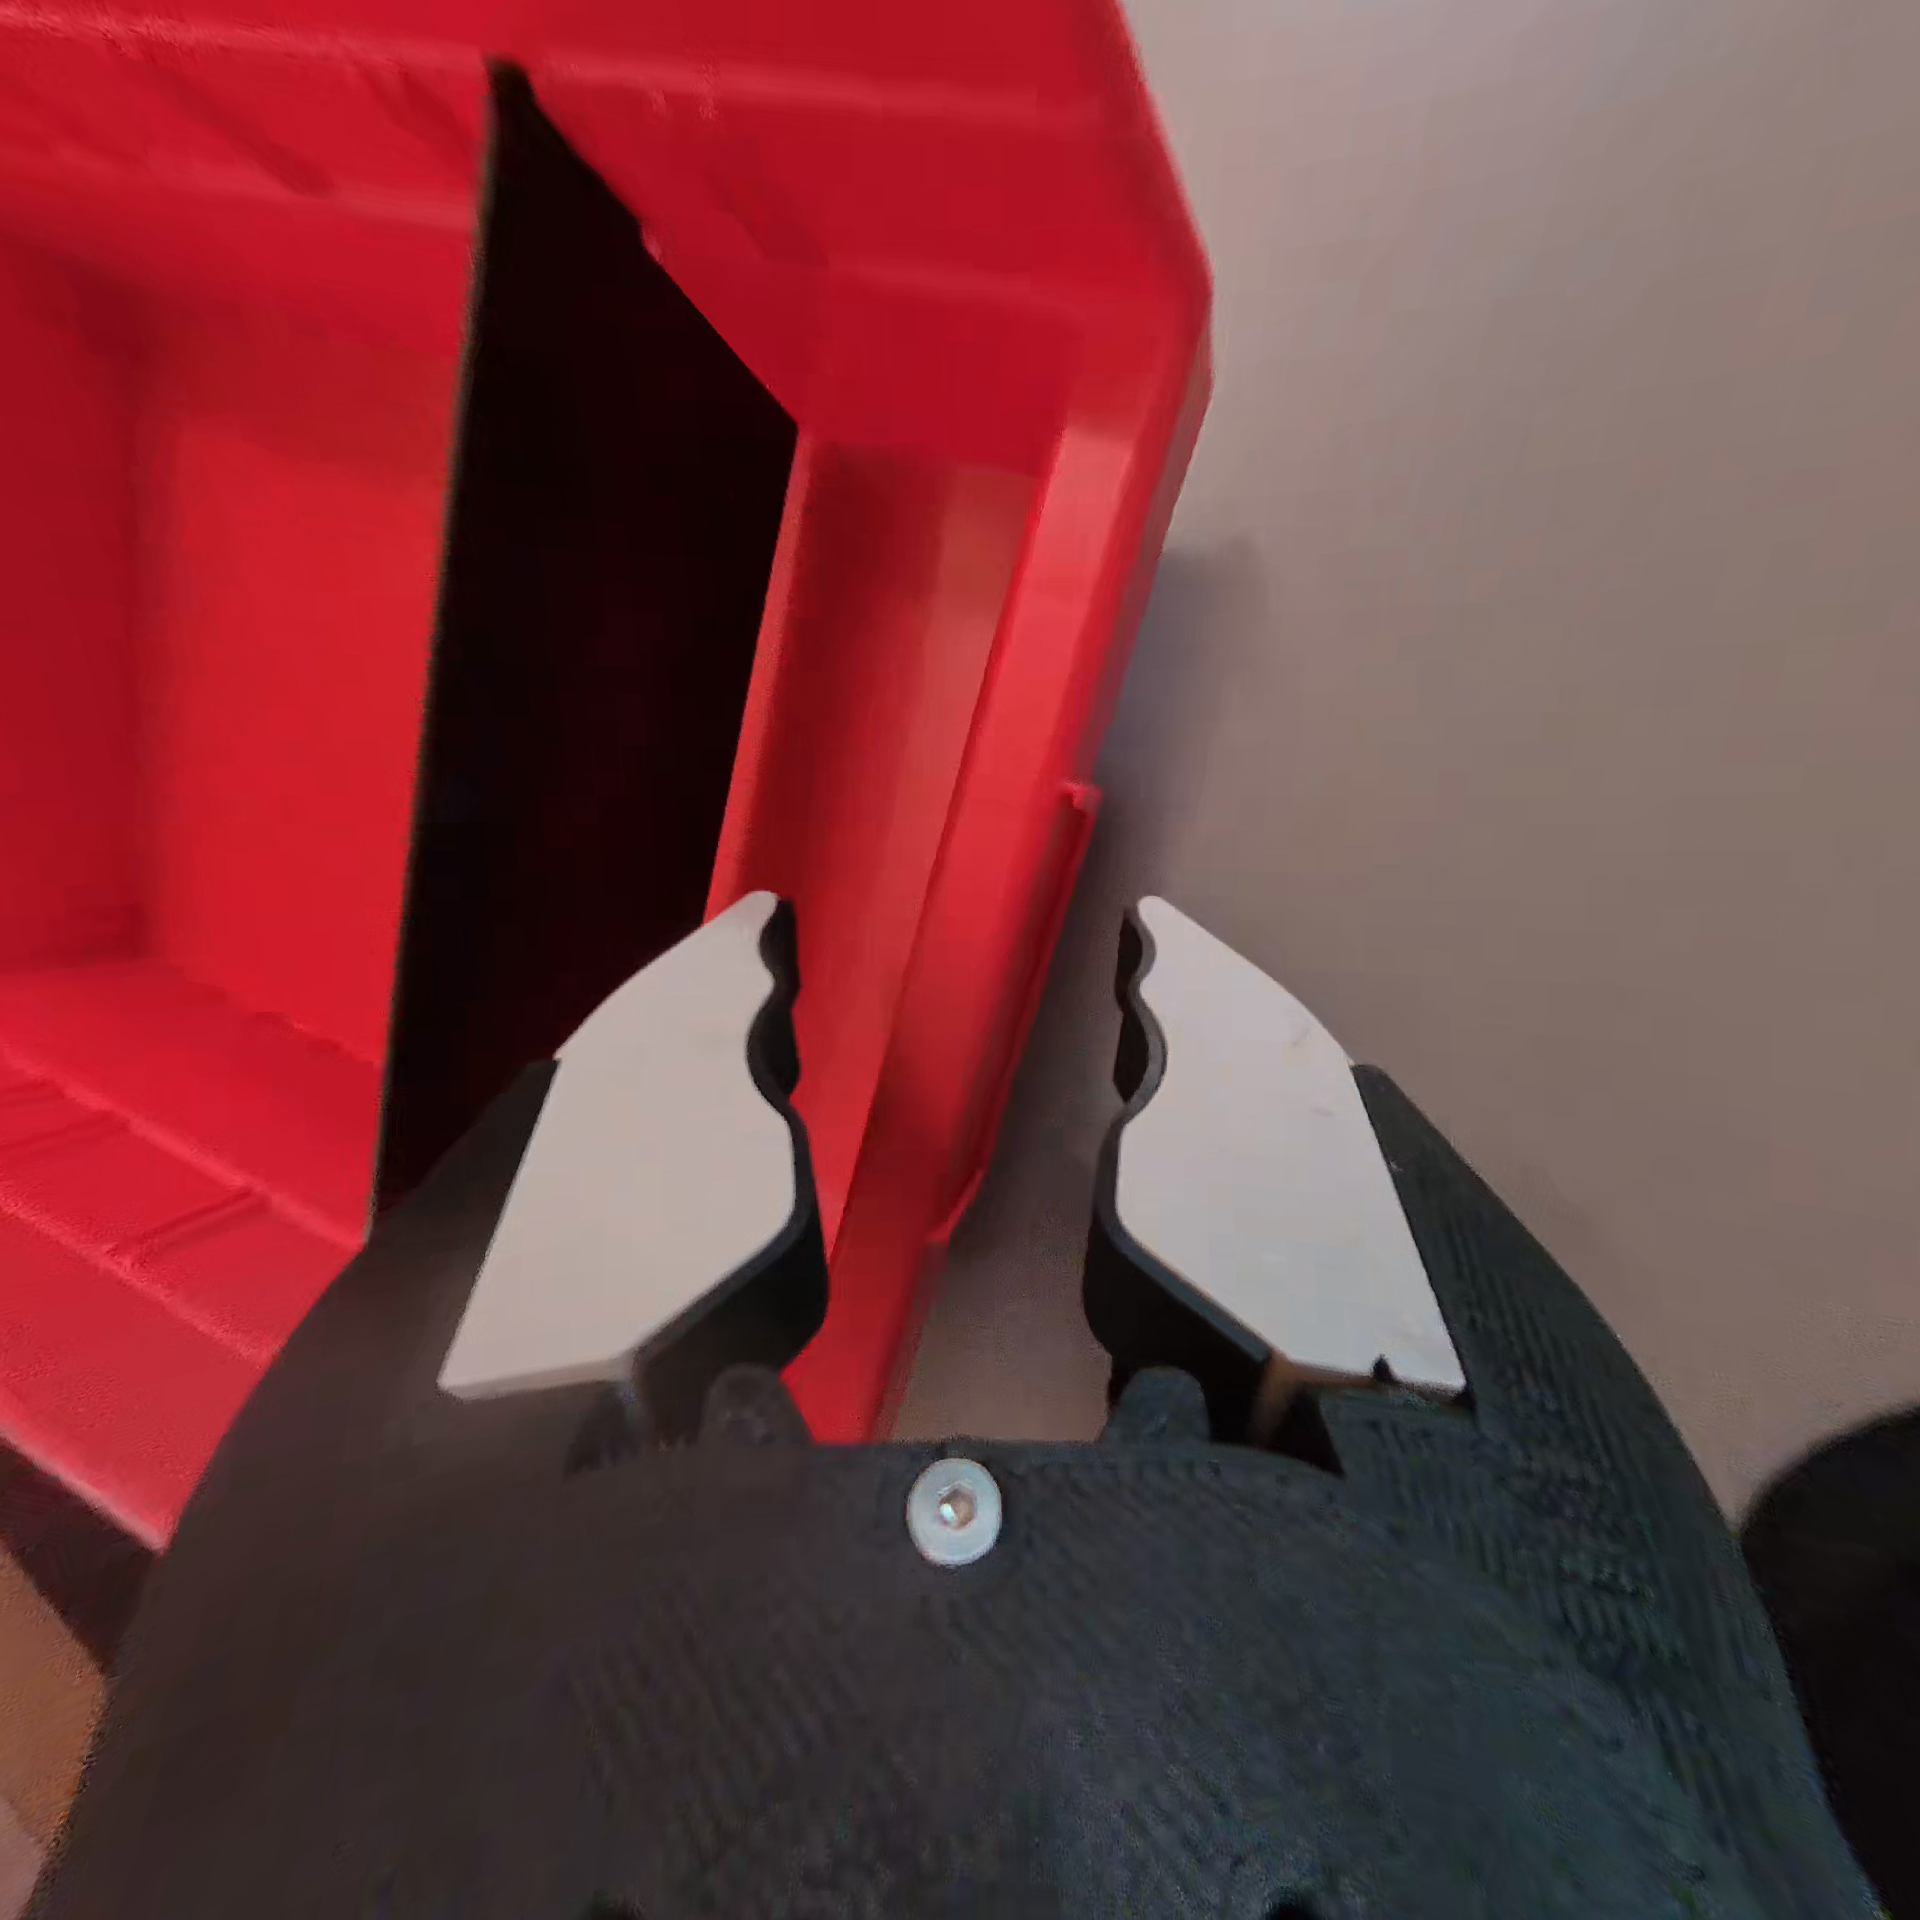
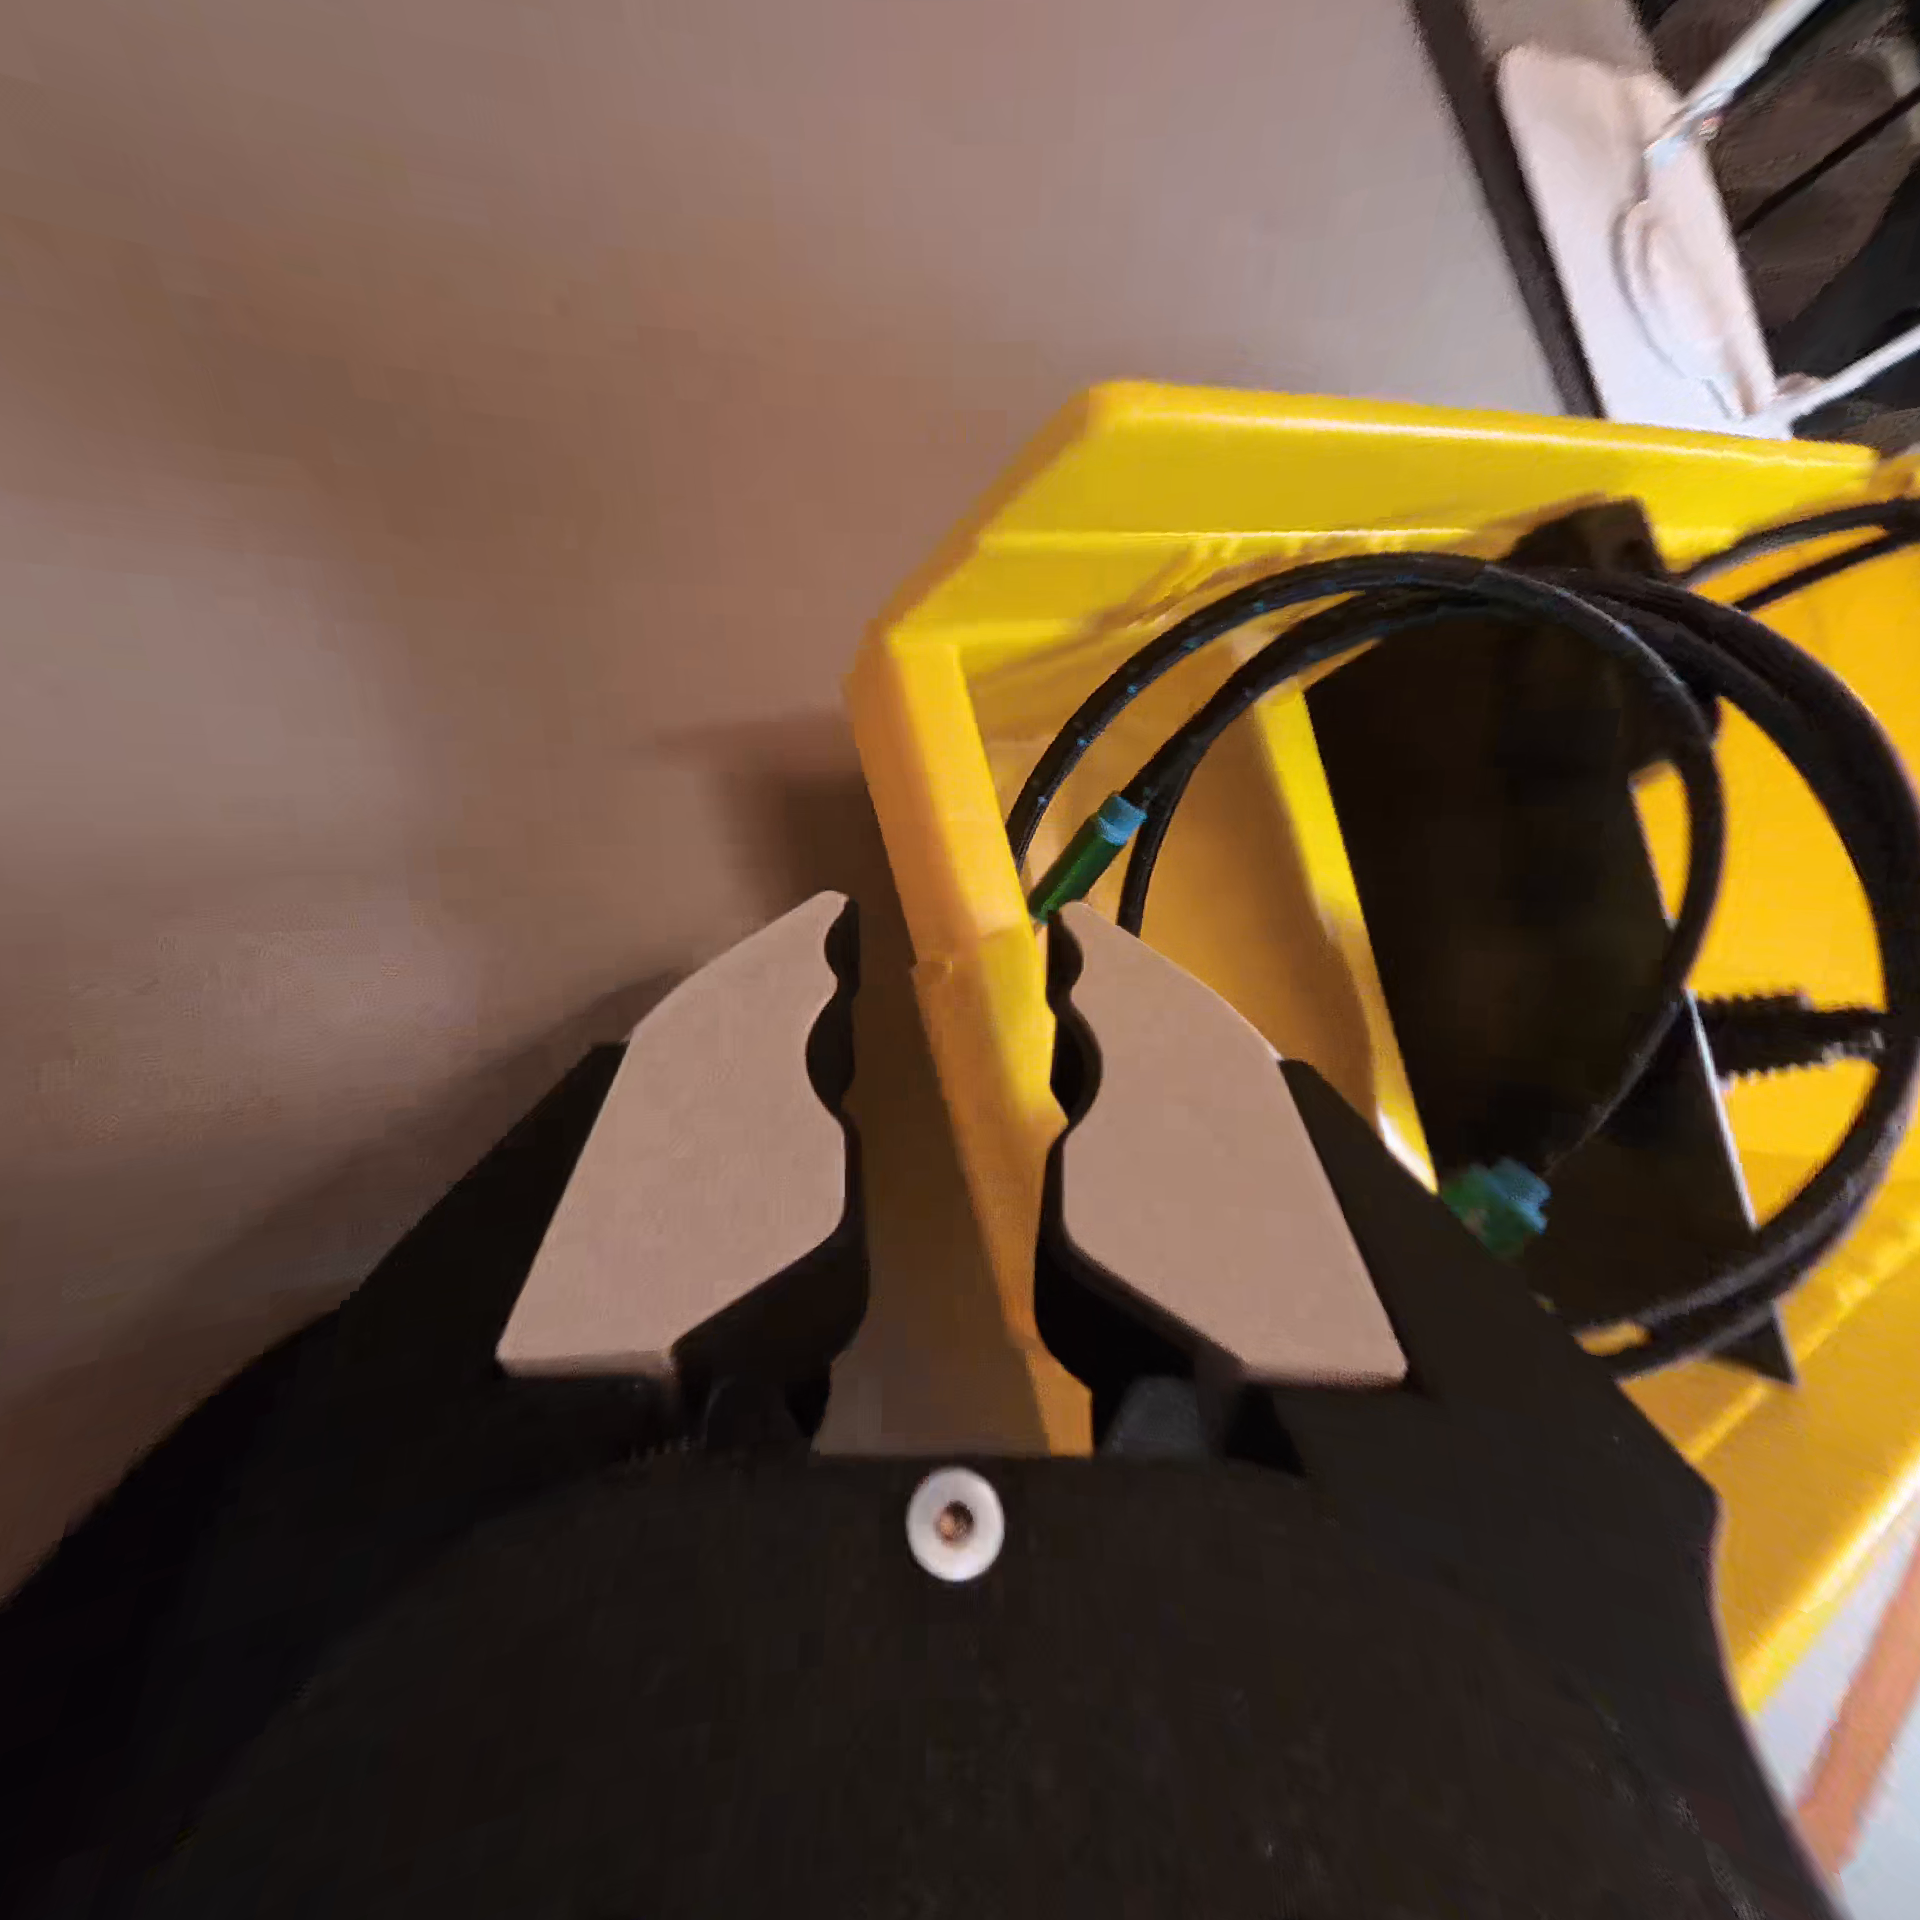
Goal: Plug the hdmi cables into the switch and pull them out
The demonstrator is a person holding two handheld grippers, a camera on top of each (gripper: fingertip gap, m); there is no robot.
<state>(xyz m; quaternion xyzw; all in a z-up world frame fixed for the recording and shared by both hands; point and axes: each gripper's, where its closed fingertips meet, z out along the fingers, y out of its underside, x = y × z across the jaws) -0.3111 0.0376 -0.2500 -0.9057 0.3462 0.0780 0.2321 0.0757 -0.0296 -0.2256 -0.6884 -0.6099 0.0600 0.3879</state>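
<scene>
Coiled black cables [image 2: 1766, 727] lie in a yellow bin [image 2: 1247, 457]. One green and blue plug end [image 2: 1091, 842] shows near the bin's near wall, another [image 2: 1496, 1205] lower down. My right gripper [image 2: 951, 914] is open, with that bin wall between its jaws; I cannot tell whether it touches. My left gripper [image 1: 956, 914] is open and empty over the right wall of a red bin [image 1: 260, 623]. No switch is in view.
A black divider [image 1: 603, 623] stands in the red bin, and another [image 2: 1507, 935] in the yellow bin. Both bins sit on a beige table [image 1: 1558, 416]. A dark round object [image 1: 1849, 1558] is at the left view's lower right. White and black equipment [image 2: 1621, 208] is beyond the yellow bin. Left tips to right tips: about 40 cm.
</scene>
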